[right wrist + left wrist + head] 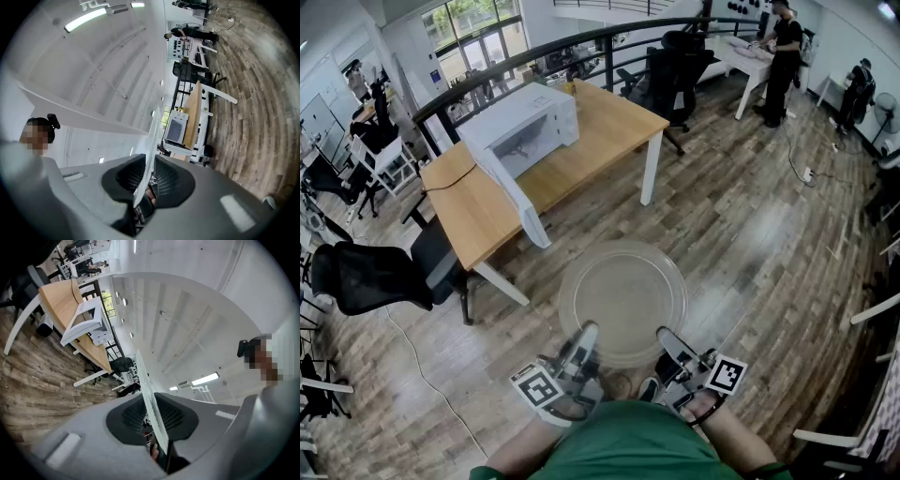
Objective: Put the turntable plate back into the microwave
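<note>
Head view shows your left tool (582, 343) and right tool (668, 343) each clenched on the near rim of the glass turntable plate (623, 295), which you hold level above the wooden floor (750, 234). Farther off, the microwave (525, 131) sits on the surface (609, 127) with its door (508, 192) swung open. Judging from this, the pickup is done; the carry across and the seating inside are left. No brand or writing is readable

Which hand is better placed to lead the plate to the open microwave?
Left, slightly: the microwave stands ahead on the left. But left tool and right tool both clamp the plate, so both must carry.
</note>
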`<state>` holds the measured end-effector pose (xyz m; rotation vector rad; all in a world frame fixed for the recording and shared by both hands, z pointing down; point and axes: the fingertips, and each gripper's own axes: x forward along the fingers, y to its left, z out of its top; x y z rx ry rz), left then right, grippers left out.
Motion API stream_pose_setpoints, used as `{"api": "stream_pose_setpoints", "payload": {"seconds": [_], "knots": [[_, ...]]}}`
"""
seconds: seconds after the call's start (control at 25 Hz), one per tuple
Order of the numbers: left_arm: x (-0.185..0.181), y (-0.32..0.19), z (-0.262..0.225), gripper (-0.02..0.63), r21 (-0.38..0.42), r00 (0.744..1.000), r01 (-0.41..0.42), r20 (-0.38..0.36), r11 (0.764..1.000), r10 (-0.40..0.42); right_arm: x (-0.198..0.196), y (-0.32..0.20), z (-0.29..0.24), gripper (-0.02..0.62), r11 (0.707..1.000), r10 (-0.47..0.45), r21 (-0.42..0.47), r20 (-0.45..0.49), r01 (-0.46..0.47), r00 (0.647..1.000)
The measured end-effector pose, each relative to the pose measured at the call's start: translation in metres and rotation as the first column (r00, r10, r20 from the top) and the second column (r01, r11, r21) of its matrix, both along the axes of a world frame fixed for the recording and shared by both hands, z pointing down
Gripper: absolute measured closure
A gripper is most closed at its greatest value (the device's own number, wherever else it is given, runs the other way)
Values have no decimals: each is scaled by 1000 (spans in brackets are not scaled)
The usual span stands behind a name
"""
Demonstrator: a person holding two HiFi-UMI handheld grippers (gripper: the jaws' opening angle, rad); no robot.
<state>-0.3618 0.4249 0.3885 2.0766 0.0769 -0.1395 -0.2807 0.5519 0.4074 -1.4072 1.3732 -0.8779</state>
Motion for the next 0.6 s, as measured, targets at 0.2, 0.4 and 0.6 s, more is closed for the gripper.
{"api": "stream_pose_setpoints", "payload": {"seconds": [0.2, 0.4, 0.6], "knots": [[-4, -5, 4, 545, -6, 1000, -2, 8, 1000, 2, -4, -5, 2, 534, 1000, 3, -4, -2, -3, 1000], [-4, -11, 5, 545, -11, 1000, -6, 3, 1000, 6, -5, -11, 3, 534, 1000, 6, -11, -3, -6, 1000], [-3, -24, 7, 541, -10, 1000, -17, -3, 1000, 17, -4, -22, -1, 529, 1000, 19, -11, -38, -20, 999]]}}
